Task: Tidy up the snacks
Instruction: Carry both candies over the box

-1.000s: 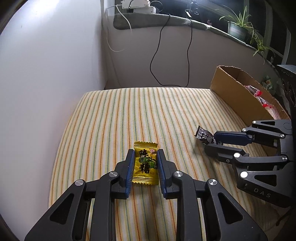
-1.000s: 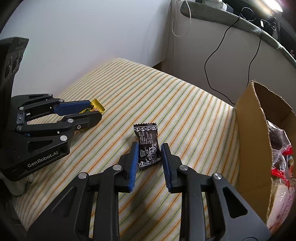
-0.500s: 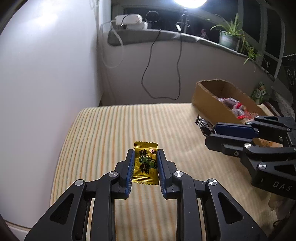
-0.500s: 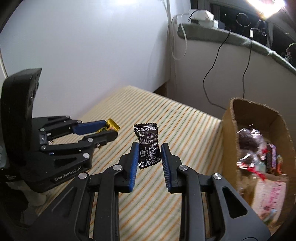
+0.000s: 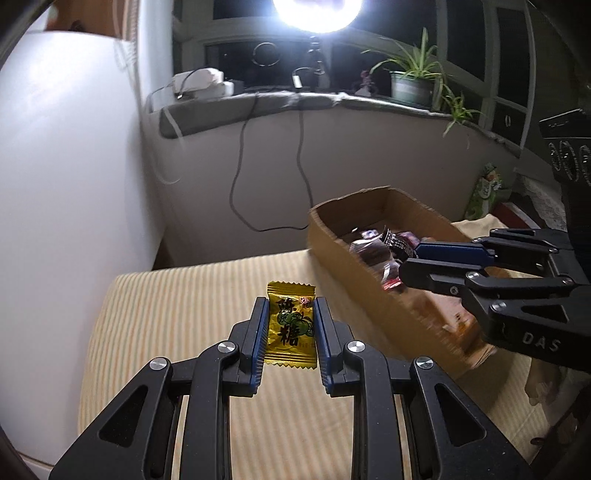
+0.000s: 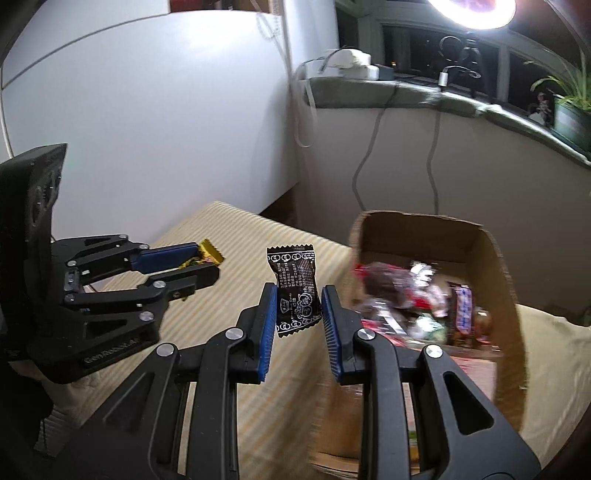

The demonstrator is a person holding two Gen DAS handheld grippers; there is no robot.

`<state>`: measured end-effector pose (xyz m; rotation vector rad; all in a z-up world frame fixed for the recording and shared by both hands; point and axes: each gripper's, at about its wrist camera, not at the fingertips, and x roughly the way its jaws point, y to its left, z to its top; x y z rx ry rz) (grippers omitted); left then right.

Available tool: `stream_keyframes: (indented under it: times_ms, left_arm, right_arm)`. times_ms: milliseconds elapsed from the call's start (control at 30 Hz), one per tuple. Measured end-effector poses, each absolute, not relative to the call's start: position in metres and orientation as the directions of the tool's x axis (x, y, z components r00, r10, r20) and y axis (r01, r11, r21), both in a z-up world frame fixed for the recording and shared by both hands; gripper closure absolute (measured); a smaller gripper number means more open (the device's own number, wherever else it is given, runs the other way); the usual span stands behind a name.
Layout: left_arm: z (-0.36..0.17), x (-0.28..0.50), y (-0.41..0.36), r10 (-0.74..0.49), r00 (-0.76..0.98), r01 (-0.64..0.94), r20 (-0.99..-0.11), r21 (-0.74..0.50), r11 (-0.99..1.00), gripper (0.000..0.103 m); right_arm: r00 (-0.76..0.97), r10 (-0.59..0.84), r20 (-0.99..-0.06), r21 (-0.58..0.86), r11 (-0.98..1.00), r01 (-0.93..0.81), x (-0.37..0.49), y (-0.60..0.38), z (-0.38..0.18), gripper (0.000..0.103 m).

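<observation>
My left gripper is shut on a yellow candy packet and holds it in the air above the striped cushion. My right gripper is shut on a black candy packet and holds it near the left wall of the cardboard box. The box holds several wrapped snacks. In the left wrist view the right gripper reaches over the box with the black packet. In the right wrist view the left gripper is at the left with the yellow packet.
A white wall stands to the left of the cushion. A grey ledge runs behind with black cables hanging down, a potted plant and a bright ring lamp.
Both grippers have lifted their packets off the cushion and risen. The right gripper has moved right, over the box. The left gripper has followed toward the box.
</observation>
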<state>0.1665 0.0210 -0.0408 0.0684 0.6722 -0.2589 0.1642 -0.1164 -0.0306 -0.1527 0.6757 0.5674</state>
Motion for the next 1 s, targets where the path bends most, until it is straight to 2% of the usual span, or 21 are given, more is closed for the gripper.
stream_keyframes:
  times_ms: [400,1000]
  left_arm:
    - [-0.032,0.191,-0.040,-0.266,0.737,0.321,-0.621,-0.025,0.947,0.081]
    - [-0.035,0.238,-0.079,-0.277,0.715,0.337,-0.642,-0.030,0.941,0.081]
  right_arm:
    - [0.682,0.366,-0.633,0.037,0.895,-0.445,0.194,-0.198,-0.023,0.078]
    - [0.671,0.326,-0.666,0.045,0.915,-0.400,0.245,-0.232,-0.033,0.078]
